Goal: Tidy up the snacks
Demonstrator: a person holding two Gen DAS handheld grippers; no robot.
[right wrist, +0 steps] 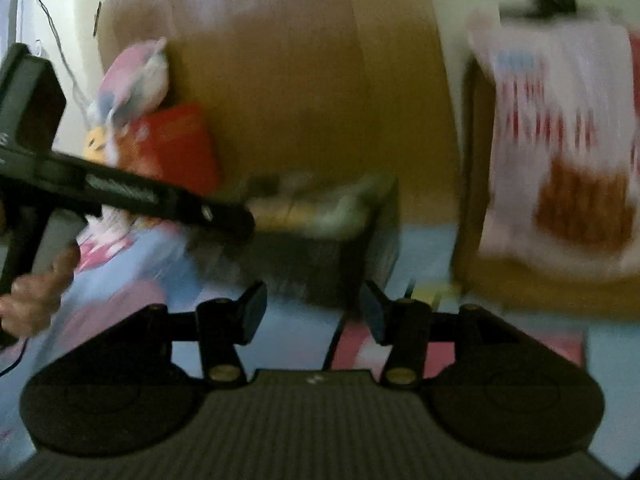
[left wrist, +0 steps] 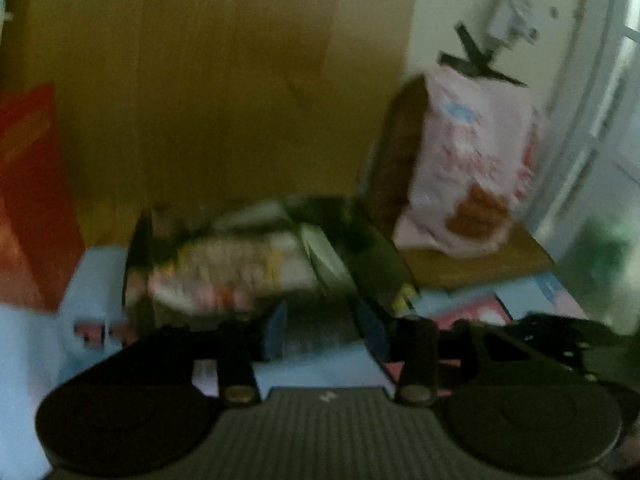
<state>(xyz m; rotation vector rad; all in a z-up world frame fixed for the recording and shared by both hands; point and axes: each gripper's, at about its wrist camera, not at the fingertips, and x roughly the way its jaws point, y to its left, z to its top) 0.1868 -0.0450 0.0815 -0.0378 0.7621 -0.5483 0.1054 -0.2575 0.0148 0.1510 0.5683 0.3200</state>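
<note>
Both views are blurred by motion. A dark open bin (left wrist: 372, 248) holds several snack packets (left wrist: 232, 268); it also shows in the right wrist view (right wrist: 320, 256). My left gripper (left wrist: 326, 330) is open and empty just in front of the bin's near wall. My right gripper (right wrist: 314, 314) is open and empty, a little short of the same bin. The left gripper's body (right wrist: 132, 196) reaches in from the left toward the bin. A pink and white snack bag (left wrist: 476, 168) stands upright to the right, also seen in the right wrist view (right wrist: 560, 148).
A tall brown cardboard wall (left wrist: 224, 80) stands behind the bin. A red bag (left wrist: 32, 192) is at the left, seen too in the right wrist view (right wrist: 180, 144) with a pink and blue packet (right wrist: 132, 76) above it. A light blue patterned cloth (right wrist: 304, 340) covers the surface.
</note>
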